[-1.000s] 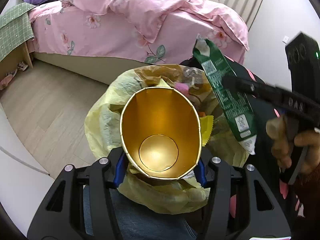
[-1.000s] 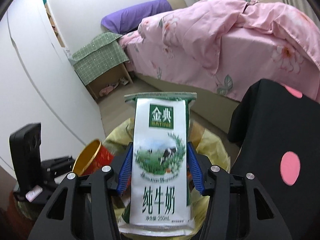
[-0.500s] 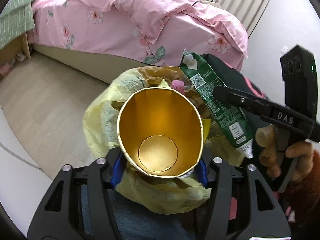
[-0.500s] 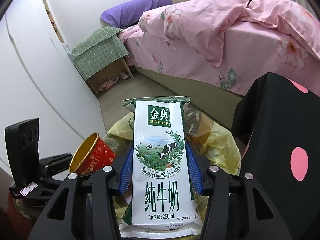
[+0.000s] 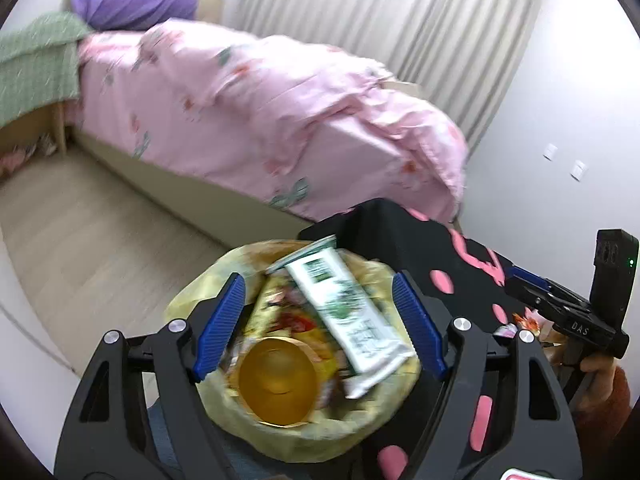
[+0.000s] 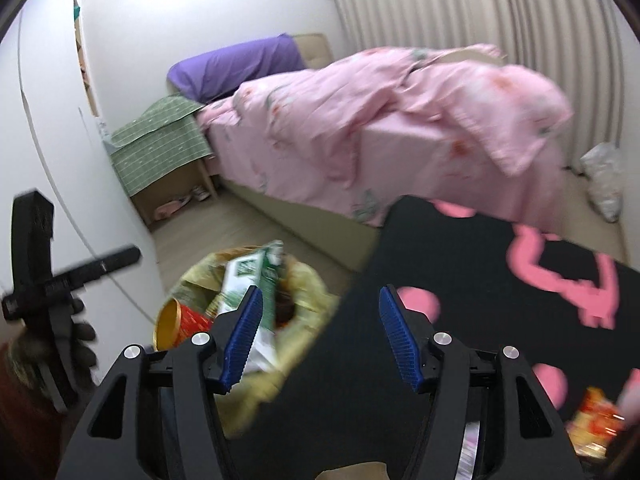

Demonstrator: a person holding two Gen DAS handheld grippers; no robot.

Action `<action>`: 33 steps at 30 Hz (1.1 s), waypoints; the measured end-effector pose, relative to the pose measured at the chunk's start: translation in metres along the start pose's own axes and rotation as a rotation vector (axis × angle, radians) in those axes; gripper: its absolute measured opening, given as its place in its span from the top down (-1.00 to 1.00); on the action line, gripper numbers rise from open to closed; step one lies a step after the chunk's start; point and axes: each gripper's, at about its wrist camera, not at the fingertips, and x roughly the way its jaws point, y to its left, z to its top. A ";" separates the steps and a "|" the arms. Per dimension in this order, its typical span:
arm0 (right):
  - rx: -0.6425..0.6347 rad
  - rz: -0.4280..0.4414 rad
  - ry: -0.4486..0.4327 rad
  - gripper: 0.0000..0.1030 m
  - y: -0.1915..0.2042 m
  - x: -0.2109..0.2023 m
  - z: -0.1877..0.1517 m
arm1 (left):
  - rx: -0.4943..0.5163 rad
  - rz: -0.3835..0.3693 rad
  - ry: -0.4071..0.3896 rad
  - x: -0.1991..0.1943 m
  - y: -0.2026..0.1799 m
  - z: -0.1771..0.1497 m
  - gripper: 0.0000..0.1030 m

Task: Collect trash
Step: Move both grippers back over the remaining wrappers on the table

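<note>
My left gripper (image 5: 318, 280) hangs over the yellow trash bag (image 5: 192, 300), its jaws opening with nothing held between them. Inside the bag lie the gold-lined red paper cup (image 5: 276, 384) and the green-and-white milk carton (image 5: 348, 320). My right gripper (image 6: 320, 292) is over the black cloth (image 6: 360, 380) to the right of the bag (image 6: 308, 284); its jaws are opening too and hold nothing. The carton (image 6: 240, 276) and cup (image 6: 176, 324) show at its left. Each view catches the other gripper from the side: the right gripper (image 5: 520, 280) and the left gripper (image 6: 128, 256).
A black cloth with pink spots (image 5: 440, 248) covers the table beside the bag. A red-and-yellow snack wrapper (image 6: 596, 412) lies on it at the near right. Behind are the pink bed (image 5: 280, 112), a green-checked nightstand (image 6: 160, 140) and a white bag (image 6: 604, 180) by the curtain.
Both grippers opened and let go: the cup and the milk carton dropped into the bag. My left gripper rose above the bag and my right gripper swung right over the black cloth.
</note>
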 end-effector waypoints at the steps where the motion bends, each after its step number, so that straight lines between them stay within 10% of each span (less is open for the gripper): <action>1: -0.004 -0.020 -0.009 -0.12 -0.009 -0.013 -0.006 | 0.033 -0.008 -0.005 -0.003 -0.011 0.000 -0.40; 19: 0.157 -0.409 0.067 -0.12 -0.157 -0.175 -0.164 | 0.404 -0.380 0.336 0.116 -0.238 -0.071 -0.40; 24: 0.231 -0.400 0.066 -0.12 -0.176 -0.186 -0.193 | 0.528 -0.401 0.372 0.143 -0.289 -0.091 -0.40; 33: 0.221 -0.363 0.067 -0.12 -0.176 -0.166 -0.180 | 0.457 -0.393 0.343 0.129 -0.305 -0.096 -0.40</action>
